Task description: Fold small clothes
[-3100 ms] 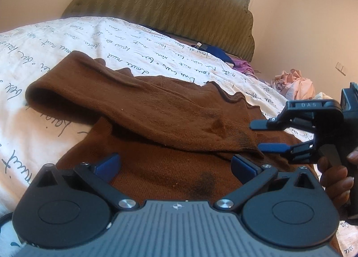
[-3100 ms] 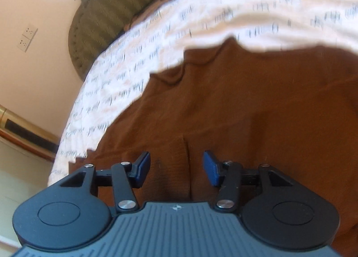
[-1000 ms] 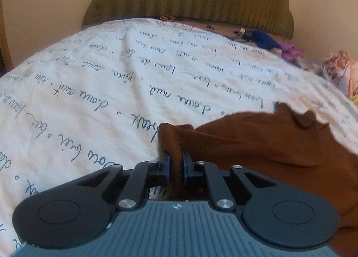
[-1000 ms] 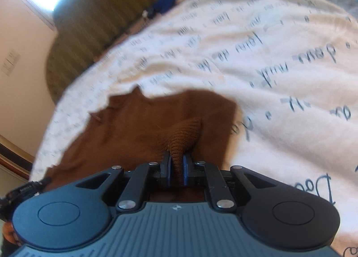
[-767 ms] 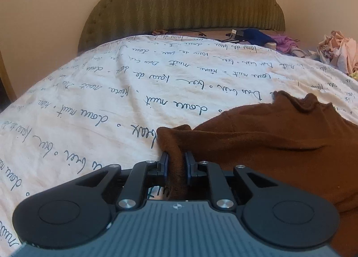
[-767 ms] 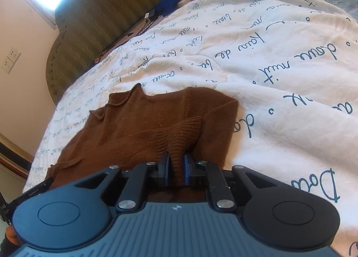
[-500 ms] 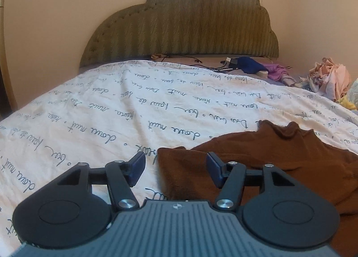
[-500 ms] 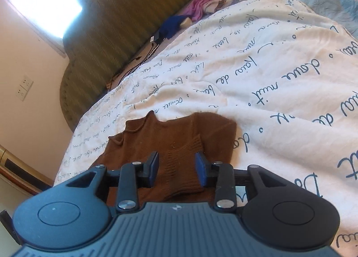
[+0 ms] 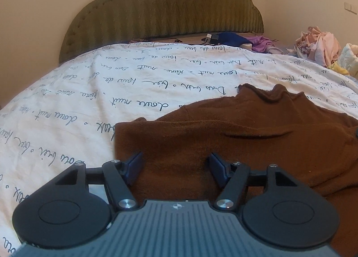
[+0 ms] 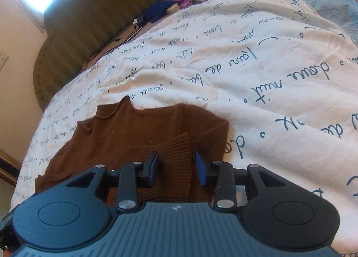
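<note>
A brown knit sweater point(image 9: 246, 127) lies folded and flat on the white bedspread, collar toward the headboard. My left gripper point(image 9: 175, 163) hovers over its near left corner; the jaws are opening and the blue pads touch nothing, with the cloth only beneath them. In the right wrist view the sweater point(image 10: 134, 131) shows its ribbed cuff point(image 10: 176, 145) laid on top at the near right side. My right gripper point(image 10: 176, 163) stands over that cuff. Its jaws are closing a little, the cuff lies between them, and the pads do not press it.
The white bedspread point(image 9: 89, 82) with dark script spreads widely left and ahead. An olive headboard point(image 9: 170, 6) stands at the back, with blue cloth point(image 9: 230, 39) and cables below it. A pile of pink clothes point(image 9: 320, 44) sits far right; a light blue cloth point(image 10: 324, 2) lies beyond.
Both grippers were shut on folds of the sweater; they have let go and their jaws stand apart. The left gripper drifted right over the sweater, which now lies flat.
</note>
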Demonstrator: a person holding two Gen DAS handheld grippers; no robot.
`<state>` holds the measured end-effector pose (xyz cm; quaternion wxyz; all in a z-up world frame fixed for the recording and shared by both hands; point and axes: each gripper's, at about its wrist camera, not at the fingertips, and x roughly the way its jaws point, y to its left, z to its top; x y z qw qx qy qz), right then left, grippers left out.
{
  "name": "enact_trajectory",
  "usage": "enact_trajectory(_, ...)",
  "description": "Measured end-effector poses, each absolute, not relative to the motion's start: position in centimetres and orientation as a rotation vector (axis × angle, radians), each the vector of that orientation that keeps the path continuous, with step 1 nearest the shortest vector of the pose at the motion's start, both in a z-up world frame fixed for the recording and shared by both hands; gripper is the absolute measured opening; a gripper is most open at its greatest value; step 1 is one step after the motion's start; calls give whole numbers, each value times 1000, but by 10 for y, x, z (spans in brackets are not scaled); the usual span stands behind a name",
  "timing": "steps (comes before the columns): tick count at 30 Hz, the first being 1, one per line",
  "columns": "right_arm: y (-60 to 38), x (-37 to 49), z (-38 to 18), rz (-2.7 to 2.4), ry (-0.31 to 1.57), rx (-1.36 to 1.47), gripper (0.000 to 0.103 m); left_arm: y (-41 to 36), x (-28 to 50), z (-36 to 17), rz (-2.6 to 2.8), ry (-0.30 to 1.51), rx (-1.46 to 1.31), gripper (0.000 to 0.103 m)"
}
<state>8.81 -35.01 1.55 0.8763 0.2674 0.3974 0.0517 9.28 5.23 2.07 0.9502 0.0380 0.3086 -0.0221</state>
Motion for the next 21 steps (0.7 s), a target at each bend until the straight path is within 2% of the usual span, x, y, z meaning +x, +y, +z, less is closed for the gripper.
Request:
enact_trajectory(1,-349,88,16,121,828,559,15,51,92,20,-45,624,84,67)
enact_trajectory(2,-349,87,17,128,827,562,10,51,92,20,-47,621,89,67)
enact_trajectory(6,-362,83,21,63,790,549,7,52,89,23,-61,609,88,67)
enact_trajectory(7,-365,84,16,48,807,553,3,52,89,22,-61,612,90,68)
enact_trajectory(11,-362,84,6,39,815,524,2,49,99,13,-52,645,95,72)
enact_trajectory(16,-355,63,39,22,703,539,5,45,85,32,-51,628,98,71)
enact_trajectory(19,-326,60,58,87,675,442,5,43,81,44,-96,610,33,78)
enact_trajectory(21,-305,70,55,106,710,376,5,38,94,42,-82,630,39,79)
